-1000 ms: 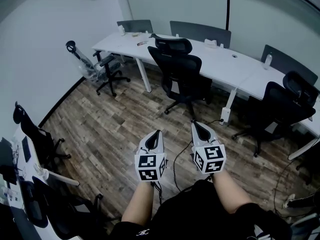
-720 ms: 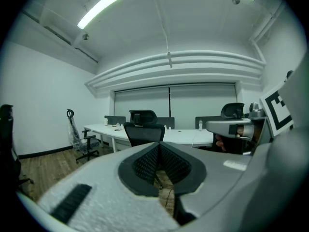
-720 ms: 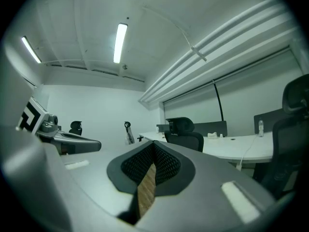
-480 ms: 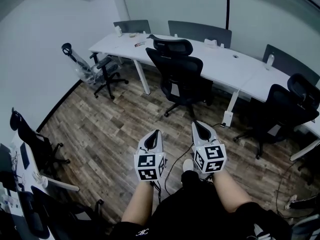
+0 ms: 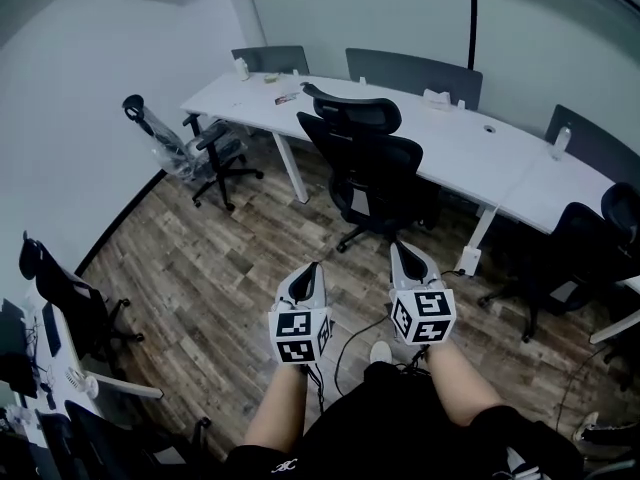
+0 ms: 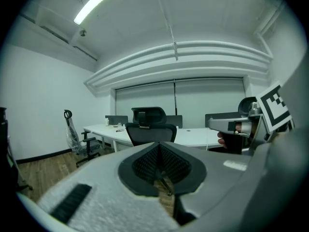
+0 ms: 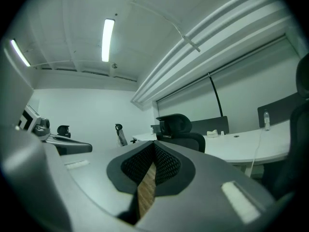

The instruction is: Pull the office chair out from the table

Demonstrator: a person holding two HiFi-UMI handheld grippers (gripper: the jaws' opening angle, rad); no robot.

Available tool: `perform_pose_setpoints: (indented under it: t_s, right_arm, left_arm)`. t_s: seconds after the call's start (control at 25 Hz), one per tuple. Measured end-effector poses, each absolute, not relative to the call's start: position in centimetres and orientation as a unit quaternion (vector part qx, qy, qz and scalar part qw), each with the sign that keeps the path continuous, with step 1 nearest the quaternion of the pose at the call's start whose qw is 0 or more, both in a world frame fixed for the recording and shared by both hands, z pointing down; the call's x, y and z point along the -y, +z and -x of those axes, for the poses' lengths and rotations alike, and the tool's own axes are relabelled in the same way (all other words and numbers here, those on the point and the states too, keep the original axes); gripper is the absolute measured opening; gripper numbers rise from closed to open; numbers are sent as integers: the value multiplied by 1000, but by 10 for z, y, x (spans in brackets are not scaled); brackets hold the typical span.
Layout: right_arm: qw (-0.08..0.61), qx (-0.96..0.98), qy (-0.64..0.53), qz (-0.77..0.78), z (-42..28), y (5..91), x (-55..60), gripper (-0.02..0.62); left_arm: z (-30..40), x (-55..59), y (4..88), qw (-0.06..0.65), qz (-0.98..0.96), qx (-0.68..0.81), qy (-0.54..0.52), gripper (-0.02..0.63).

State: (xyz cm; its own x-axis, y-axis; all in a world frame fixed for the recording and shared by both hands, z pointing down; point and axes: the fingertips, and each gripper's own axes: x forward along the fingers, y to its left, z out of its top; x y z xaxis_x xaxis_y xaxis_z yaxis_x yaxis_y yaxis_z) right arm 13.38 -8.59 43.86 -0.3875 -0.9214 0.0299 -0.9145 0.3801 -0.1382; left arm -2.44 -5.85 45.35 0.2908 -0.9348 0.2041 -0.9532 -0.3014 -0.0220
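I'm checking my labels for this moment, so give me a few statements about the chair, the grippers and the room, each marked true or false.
1. The left gripper and the right gripper both have their fingers together with nothing between them. True.
2. The left gripper grips the backrest of the office chair. False: it is short of the chair and touches nothing.
3. The office chair stands at the white table with its back toward the person. True.
4. The floor is grey carpet. False: it is wood-patterned planks.
5. A plastic-wrapped chair stands near the left wall. True.
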Motion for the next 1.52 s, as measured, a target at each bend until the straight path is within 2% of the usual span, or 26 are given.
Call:
perform_pose_setpoints:
  t_s: [0.68, 1.2, 1.52]
  right_arm:
    - [-6, -829, -56, 556, -152, 433, 301, 9]
    - [-41, -825, -45, 562, -162, 449, 369, 11]
    - [-66, -796, -44, 600, -180, 463, 409, 18]
  left_arm:
    - [18, 277, 448, 52, -808, 578, 99, 8]
    - [29, 348, 469, 56, -808, 570, 138, 8]
    - [58, 423, 469, 25, -829, 533, 165, 8]
